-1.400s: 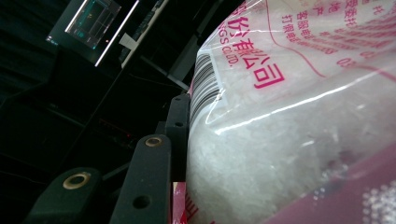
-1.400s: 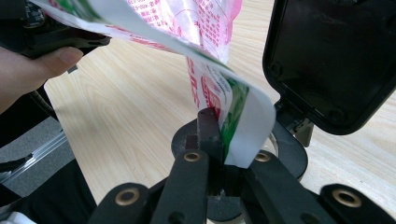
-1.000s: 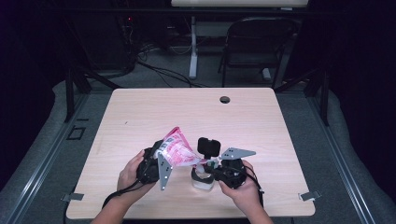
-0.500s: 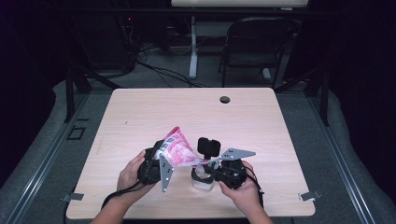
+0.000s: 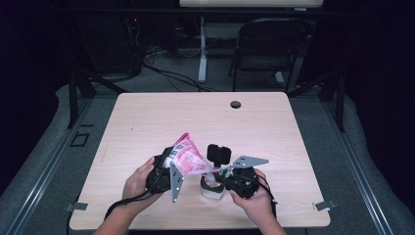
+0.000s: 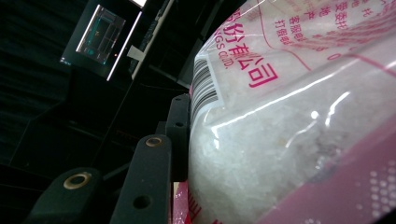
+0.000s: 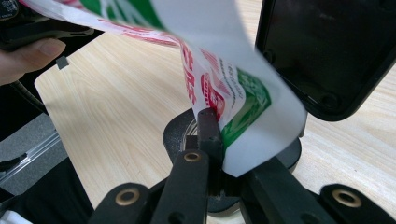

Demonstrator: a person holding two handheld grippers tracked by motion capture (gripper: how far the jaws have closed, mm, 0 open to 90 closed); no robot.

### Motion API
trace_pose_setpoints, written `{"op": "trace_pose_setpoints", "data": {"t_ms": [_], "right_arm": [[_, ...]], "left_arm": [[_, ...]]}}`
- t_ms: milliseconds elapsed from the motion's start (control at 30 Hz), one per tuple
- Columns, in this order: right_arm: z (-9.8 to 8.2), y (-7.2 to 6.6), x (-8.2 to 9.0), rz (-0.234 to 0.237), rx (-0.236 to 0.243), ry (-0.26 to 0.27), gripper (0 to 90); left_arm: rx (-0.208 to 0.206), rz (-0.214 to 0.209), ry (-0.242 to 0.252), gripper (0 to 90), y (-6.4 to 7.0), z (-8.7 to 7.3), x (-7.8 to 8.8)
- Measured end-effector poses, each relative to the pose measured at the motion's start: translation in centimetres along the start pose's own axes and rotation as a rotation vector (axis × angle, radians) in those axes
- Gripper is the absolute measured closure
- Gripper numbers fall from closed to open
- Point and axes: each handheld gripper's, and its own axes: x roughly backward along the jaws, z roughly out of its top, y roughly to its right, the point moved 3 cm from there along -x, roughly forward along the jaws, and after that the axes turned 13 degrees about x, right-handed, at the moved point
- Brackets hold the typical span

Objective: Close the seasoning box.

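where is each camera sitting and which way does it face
high view: above the person's side, looking forward and down on the table; both hands, left claw and right claw show.
left gripper view: rides the left claw, looking along its jaws at the bag of white grains.
right gripper view: rides the right claw, looking at the bag's corner and black stand.
shared: all three show the bag.

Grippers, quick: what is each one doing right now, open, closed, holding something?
Left gripper: closed on the fat end of the pink bag of white crystals.
Right gripper: shut on the bag's flat corner, above a small jar.
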Motion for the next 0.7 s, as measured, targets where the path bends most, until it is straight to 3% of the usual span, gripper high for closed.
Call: {"op": "trace_pose_setpoints", "data": {"t_ms": [567, 700], "right_arm": [[-0.25, 0.24, 0.02, -0.004, -0.013, -0.001, 89.9], [-0.33, 0.20, -0.09, -0.008, -0.012, -0.002, 89.9]], "left_arm": [[-0.113, 0.024, 0.013, 70.6, 0.09, 0.96, 0.21], [-0.121, 0.032, 0.023, 70.7, 0.13, 1.02, 0.34]]}}
